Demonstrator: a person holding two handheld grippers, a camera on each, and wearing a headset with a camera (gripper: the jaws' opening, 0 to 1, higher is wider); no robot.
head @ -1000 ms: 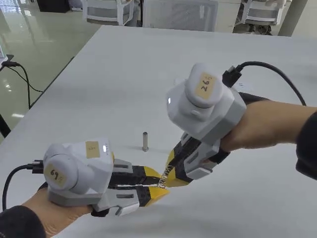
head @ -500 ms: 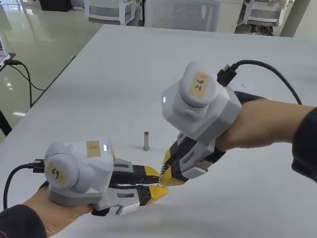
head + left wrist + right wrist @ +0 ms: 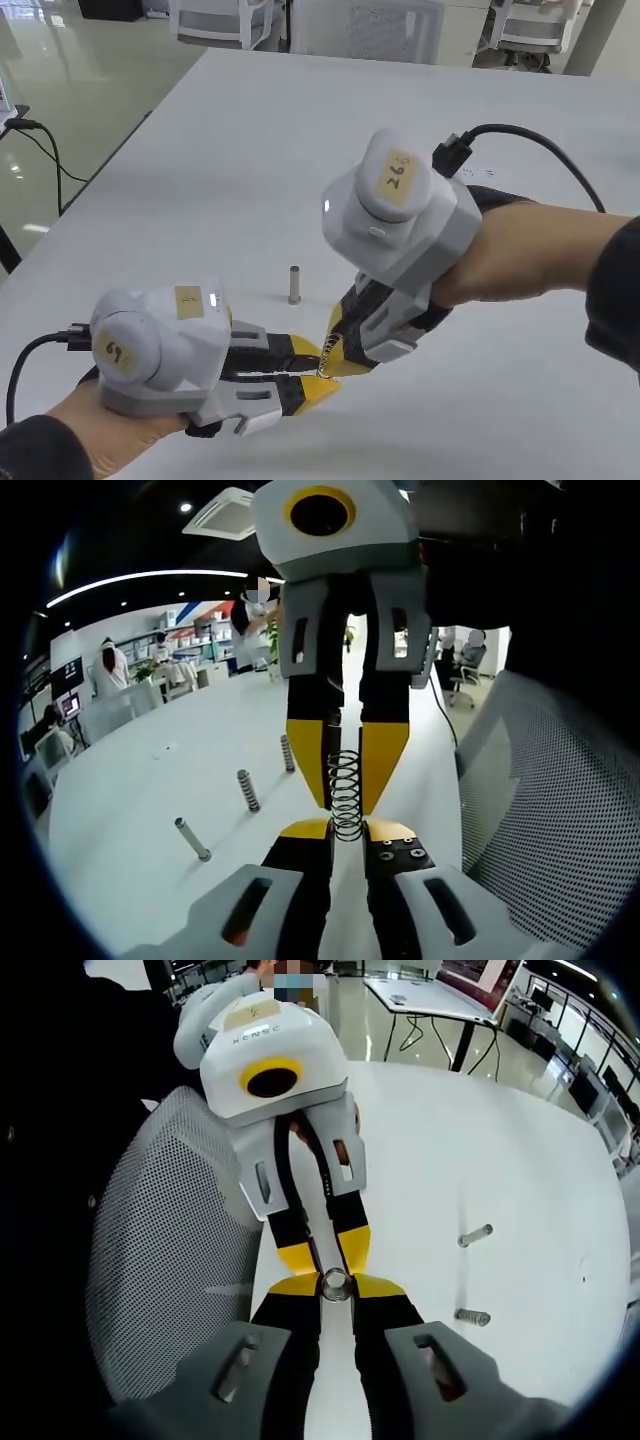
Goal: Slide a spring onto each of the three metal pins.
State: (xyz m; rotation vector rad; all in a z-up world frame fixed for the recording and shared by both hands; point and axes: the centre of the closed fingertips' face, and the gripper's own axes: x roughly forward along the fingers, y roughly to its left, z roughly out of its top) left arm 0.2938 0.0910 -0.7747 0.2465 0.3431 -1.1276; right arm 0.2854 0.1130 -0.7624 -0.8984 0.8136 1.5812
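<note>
Left tool [image 3: 347, 830], right tool [image 3: 337, 1285] tip-to-tip, both pinching 1 spring [image 3: 346, 780].

table: white top [image 3: 250, 130] | chairs: grey mesh [image 3: 170, 1260], far row [image 3: 215, 20] | floor: glossy [image 3: 80, 70]

Spring [image 3: 324, 356] largely hidden, head view

Worktop [image 3: 250, 140]: broad, white and matte, running to the far end of the room.
Floor [image 3: 90, 70]: glossy pale tiles left of the worktop, catching reflections, with a black cable [image 3: 45, 150] trailing over them.
Seating: mesh chairs [image 3: 213, 22] at the worktop's far end, and a white mesh chair back [image 3: 560, 810] close in both gripper views.
Ceiling: dark, with a curved light strip [image 3: 140, 578] and a square vent [image 3: 230, 515].
Beyond: a white desk [image 3: 420, 995] on dark legs.
</note>
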